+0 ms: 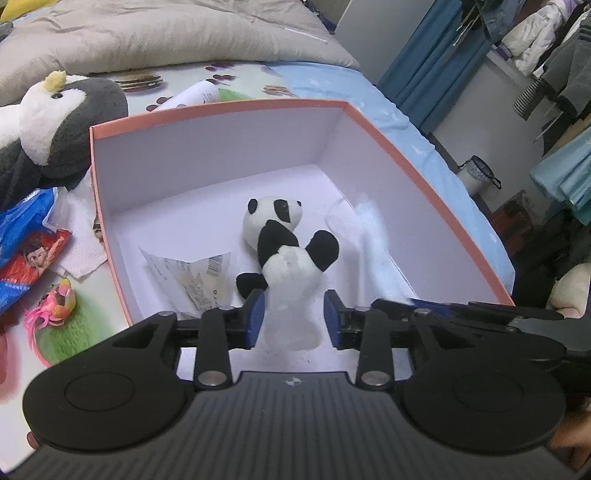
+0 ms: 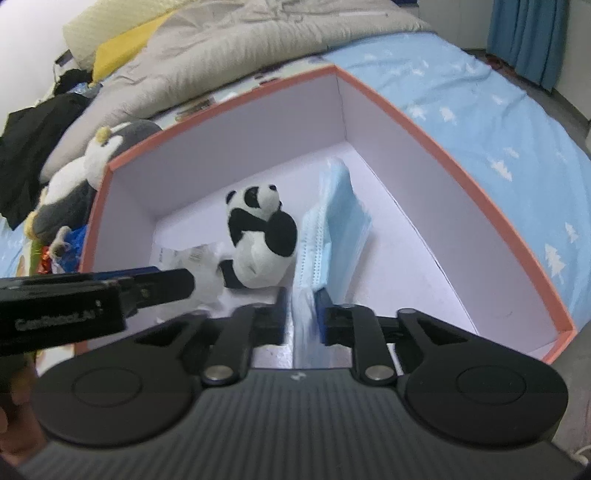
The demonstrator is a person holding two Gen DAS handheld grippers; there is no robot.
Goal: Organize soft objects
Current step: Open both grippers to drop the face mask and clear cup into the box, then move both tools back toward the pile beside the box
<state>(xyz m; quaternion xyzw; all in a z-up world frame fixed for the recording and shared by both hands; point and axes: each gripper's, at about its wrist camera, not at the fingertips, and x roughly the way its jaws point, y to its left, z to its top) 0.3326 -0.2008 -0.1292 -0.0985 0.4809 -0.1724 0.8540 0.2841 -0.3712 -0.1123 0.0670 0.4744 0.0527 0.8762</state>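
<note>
Left wrist view looks down into an orange-rimmed box (image 1: 218,110) with white inner walls, where a small black-and-white panda plush (image 1: 284,251) lies on the floor, head toward the far wall. Its white lower body sits between the blue pads of the left gripper (image 1: 294,319), whose jaws stand released: there is a gap on the right side, though contact on the left pad cannot be told. A crinkled clear wrapper (image 1: 195,273) lies left of the panda. Outside the box, a grey-and-white penguin plush (image 1: 62,122) rests on a patterned bedsheet (image 1: 376,99) below a beige quilt (image 1: 166,33). Right wrist view shows the right gripper (image 2: 301,314) with a stack of pale blue face masks (image 2: 340,229) between its parted jaws; whether the pads press it cannot be told. The stack leans beside the panda, inside the box.
</note>
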